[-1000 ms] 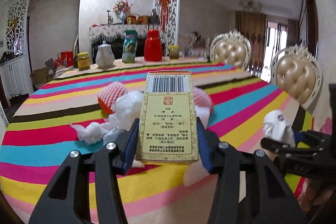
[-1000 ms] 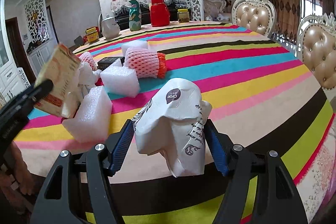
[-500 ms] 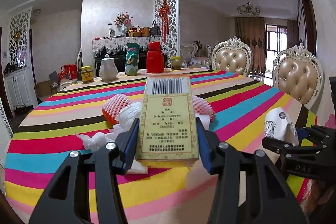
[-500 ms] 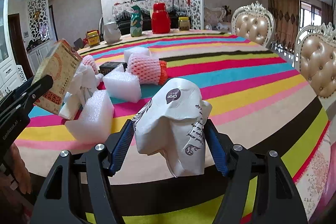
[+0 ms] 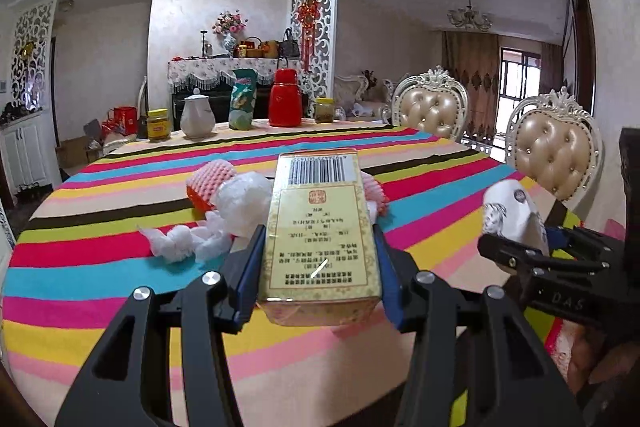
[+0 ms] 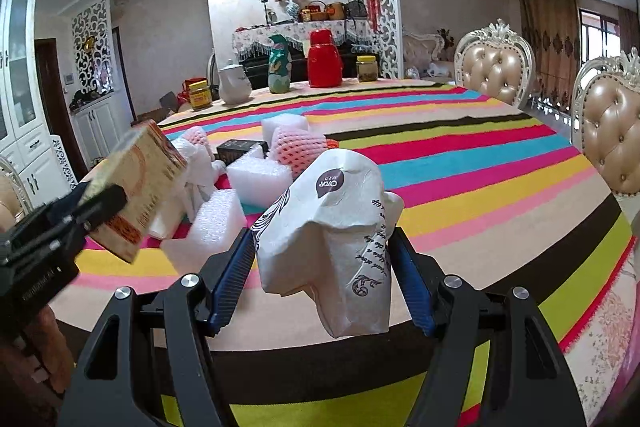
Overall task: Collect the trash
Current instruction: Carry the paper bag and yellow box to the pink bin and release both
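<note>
L gripper is clamped on a gold box, blue pads pressed to both its long sides, jaws about half apart. Box is held off the table, barcode end pointing away, near end w/ printed label facing the cam. In the R wrist view the same box shows at far left, tilted, in the L gripper.

On the striped cloth behind the box: white crumpled plastic at left, a pink foam net just behind it, a rounder white wad touching the net. R view shows more trash in a cluster left of center: 3 white foam blocks, a small black box btwn them, a 2nd pink net w/ orange end.

R gripper is closed on a crumpled white paper bag, pads against both sides, jaws fairly wide; bag hangs above the table edge, clear of the cloth. From the L view, bag sits at right in the R gripper.

Far side of table, L to R: yellow jar, white teapot, green bag, red flask, 2nd jar. 2 padded chairs at right.
</note>
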`<state>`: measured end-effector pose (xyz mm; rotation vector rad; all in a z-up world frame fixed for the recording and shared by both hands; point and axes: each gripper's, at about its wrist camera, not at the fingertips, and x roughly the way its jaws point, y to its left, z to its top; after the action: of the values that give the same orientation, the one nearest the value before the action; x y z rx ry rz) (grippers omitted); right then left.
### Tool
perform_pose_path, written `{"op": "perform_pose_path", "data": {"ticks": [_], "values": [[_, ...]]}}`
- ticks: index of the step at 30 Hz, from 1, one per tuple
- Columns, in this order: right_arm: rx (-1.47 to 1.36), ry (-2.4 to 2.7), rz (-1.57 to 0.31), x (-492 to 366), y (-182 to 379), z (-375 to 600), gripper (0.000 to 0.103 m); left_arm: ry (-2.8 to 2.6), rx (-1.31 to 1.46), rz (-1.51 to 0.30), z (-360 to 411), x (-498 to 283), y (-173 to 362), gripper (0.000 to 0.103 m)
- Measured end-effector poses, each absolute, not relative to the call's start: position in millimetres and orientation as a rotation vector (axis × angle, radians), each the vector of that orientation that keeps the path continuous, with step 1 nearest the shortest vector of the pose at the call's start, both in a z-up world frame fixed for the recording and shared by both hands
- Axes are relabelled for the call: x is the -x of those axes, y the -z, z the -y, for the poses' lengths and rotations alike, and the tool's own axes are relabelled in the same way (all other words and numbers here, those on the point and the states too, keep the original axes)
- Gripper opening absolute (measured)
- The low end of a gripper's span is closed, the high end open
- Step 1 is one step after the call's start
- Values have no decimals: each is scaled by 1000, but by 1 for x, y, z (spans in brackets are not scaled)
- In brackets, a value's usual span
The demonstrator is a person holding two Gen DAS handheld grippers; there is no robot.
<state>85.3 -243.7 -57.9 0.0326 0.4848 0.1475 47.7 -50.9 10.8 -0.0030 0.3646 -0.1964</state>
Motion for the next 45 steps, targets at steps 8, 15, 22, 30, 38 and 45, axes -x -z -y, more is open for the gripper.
{"op": "perform_pose_path", "data": {"ticks": [8, 15, 22, 30, 38, 45], "values": [[-11, -148, -456, -72, 49, 244, 65, 211, -26, -352, 59, -35, -10, 49], [-15, -149, -447, -63, 48, 249, 65, 213, -27, -351, 59, -34, -10, 49], [-22, -136, -416, -45, 42, 267, 65, 253, -54, -337, 73, -29, -15, 49], [-39, -70, -378, -17, 34, 305, 65, 352, -103, -317, 110, -22, -19, 49], [-59, 24, -355, 12, 31, 350, 65, 486, -147, -306, 165, -16, -25, 49], [-85, 151, -343, 46, 34, 405, 65, 633, -181, -296, 226, -7, -28, 49]]}}
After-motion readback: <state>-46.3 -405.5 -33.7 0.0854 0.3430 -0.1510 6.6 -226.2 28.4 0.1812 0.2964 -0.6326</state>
